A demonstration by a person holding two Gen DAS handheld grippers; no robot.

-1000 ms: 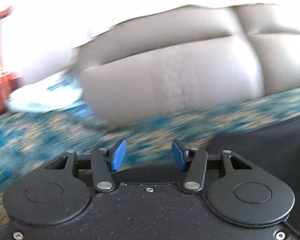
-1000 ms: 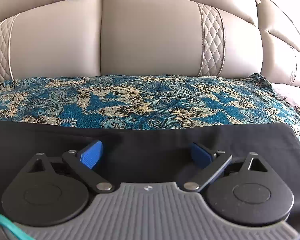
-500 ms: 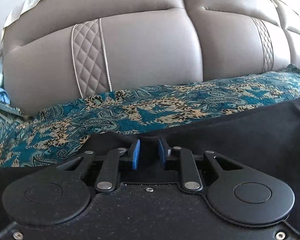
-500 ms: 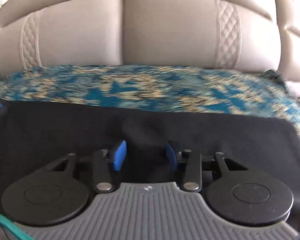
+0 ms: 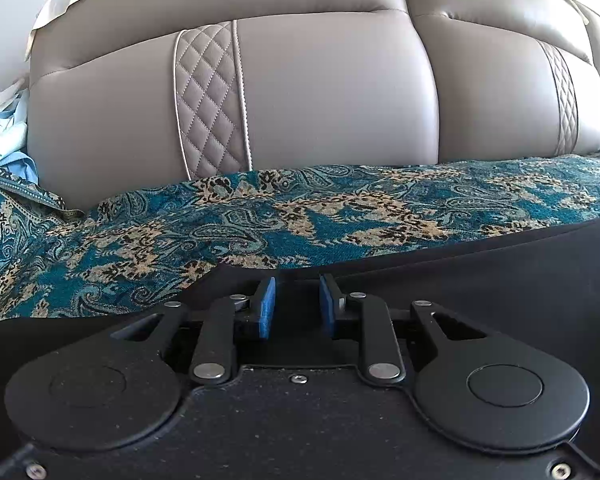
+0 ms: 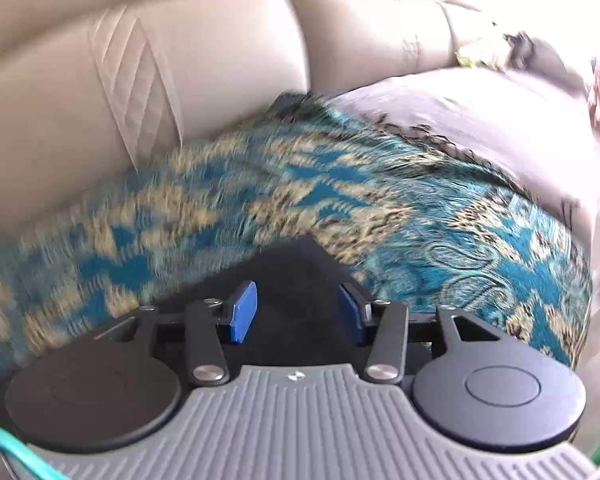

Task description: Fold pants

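Black pants (image 5: 480, 280) lie flat on a teal paisley throw (image 5: 340, 216) over the sofa seat. My left gripper (image 5: 297, 300) sits at their left far corner. Its blue pads stand close together, with a raised fold of the black cloth pinched between them. In the blurred right wrist view only a pointed corner of the pants (image 6: 300, 264) shows, lying between and under the jaws of my right gripper (image 6: 298, 304). Those jaws are opening, and the inner faces of the blue pads are bare.
The beige quilted sofa back (image 5: 332, 92) rises just behind the throw. A light blue cloth (image 5: 0, 136) lies at the far left. To the right of the throw (image 6: 420, 220) is a pale lilac cushion (image 6: 500, 120). A teal cord (image 6: 8, 448) crosses the lower left corner.
My left gripper swung in to the pants' left corner and closed on the cloth, then held still. My right gripper narrowed over the pants, then swept right and rolled towards their corner.
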